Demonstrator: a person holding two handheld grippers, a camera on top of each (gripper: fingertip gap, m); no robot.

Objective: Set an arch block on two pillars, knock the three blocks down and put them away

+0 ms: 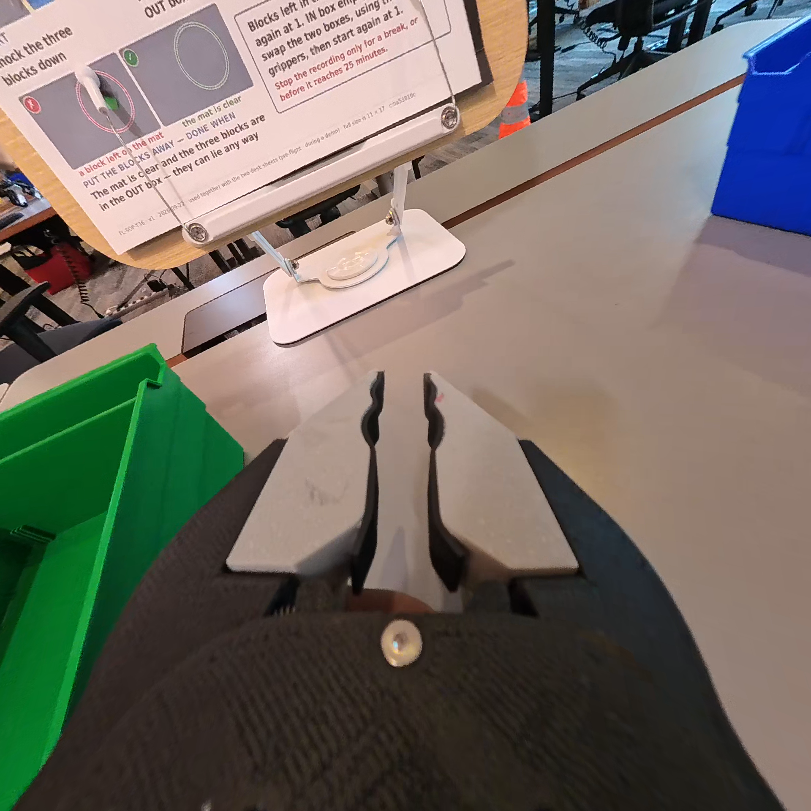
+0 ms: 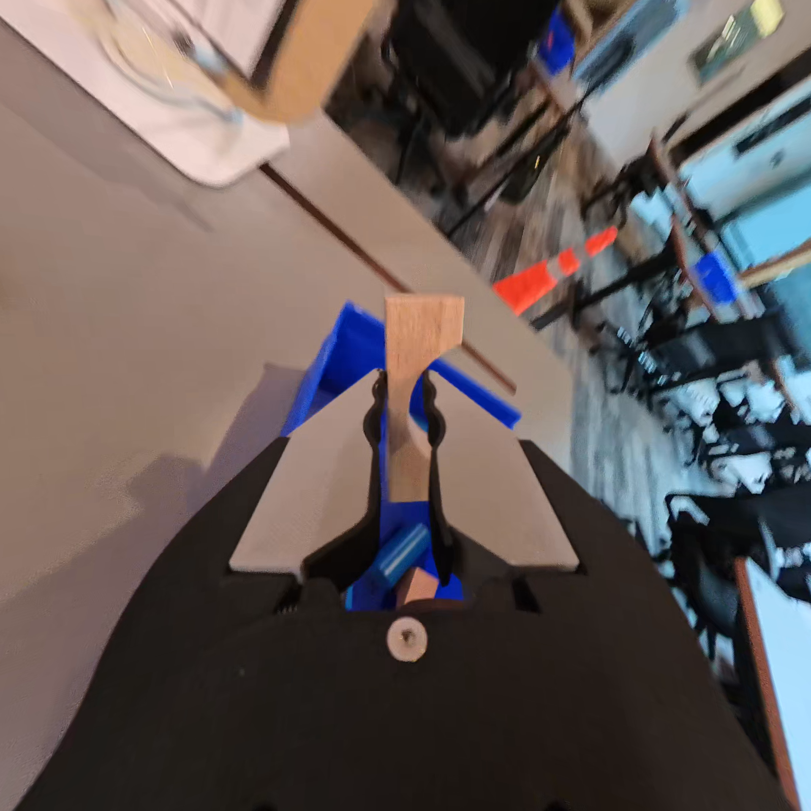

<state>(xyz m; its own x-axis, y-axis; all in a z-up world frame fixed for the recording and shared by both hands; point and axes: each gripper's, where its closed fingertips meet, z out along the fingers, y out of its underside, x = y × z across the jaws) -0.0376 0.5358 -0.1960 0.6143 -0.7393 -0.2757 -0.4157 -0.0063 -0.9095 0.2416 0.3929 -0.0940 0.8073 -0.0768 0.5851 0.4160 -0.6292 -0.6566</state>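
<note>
Right, your right gripper (image 2: 404, 397) was clamped on the wooden arch block (image 2: 417, 346), gripping it at the thin middle of the arch, with one thick foot sticking out past the fingertips. So the block's long axis ran forward along the fingers, not across them.

It hung directly above the blue bin (image 2: 351, 351). Through the gap between the fingers you could see a blue cylinder (image 2: 401, 553) and a wooden piece (image 2: 419, 586) lying in that bin, below the arch. That view was badly smeared, so I couldn't tell how high above the rim you were.

Your left gripper (image 1: 403, 382) was slightly parted and held nothing. It sat over bare table (image 1: 614, 351), beside the green bin (image 1: 87, 461), pointed at the white stand (image 1: 364, 285) carrying the instruction sheet.

My read: the right hand had the arch and was the nearer one. The block lay straight ahead and the bin straight below.
</note>
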